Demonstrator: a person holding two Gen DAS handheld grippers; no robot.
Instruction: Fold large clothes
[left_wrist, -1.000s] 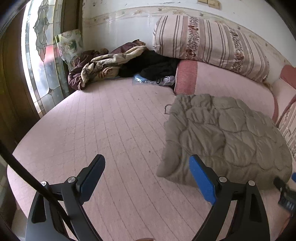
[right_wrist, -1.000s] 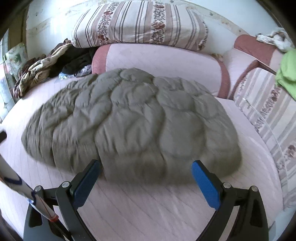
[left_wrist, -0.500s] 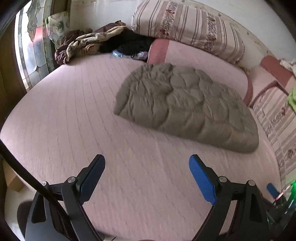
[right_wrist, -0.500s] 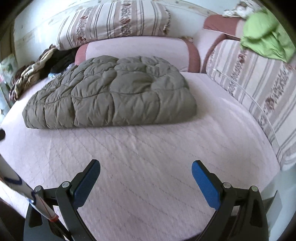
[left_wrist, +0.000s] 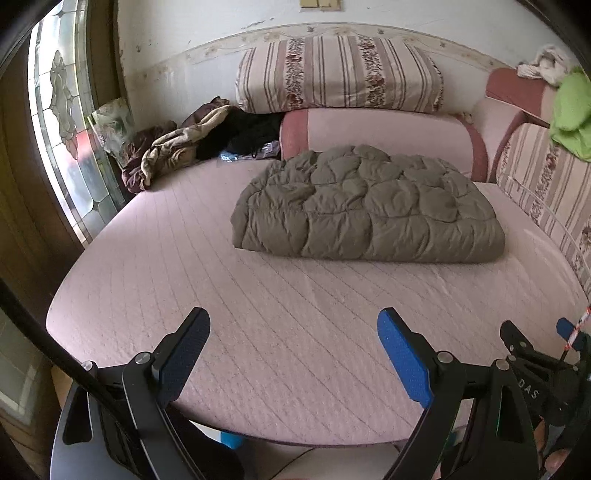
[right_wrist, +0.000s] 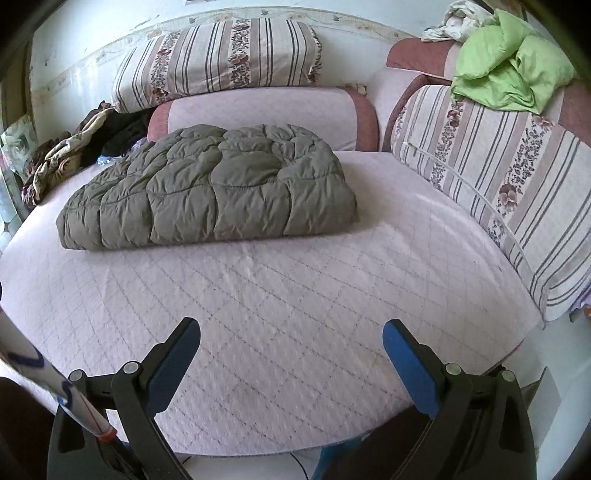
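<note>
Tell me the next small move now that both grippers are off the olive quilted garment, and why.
Probably leave it and go for another piece. The olive quilted garment already lies as a compact folded bundle on the pink bed cover; the left gripper and right gripper are open, empty and well short of it. I'd reach the right one toward the crumpled green garment nearby.

Pink quilted bed (left_wrist: 295, 332), stained-glass window (left_wrist: 66, 122), striped cushions (right_wrist: 498, 155).

Folded jacket (left_wrist: 369, 210) lies on bed (left_wrist: 295, 332), toward its far edge, just before a bolster (left_wrist: 388, 129). Striped cushion (left_wrist: 340, 74) on the bolster. Clothes heap (left_wrist: 177, 147) at bed's far-left corner. Near edge bare.
</note>
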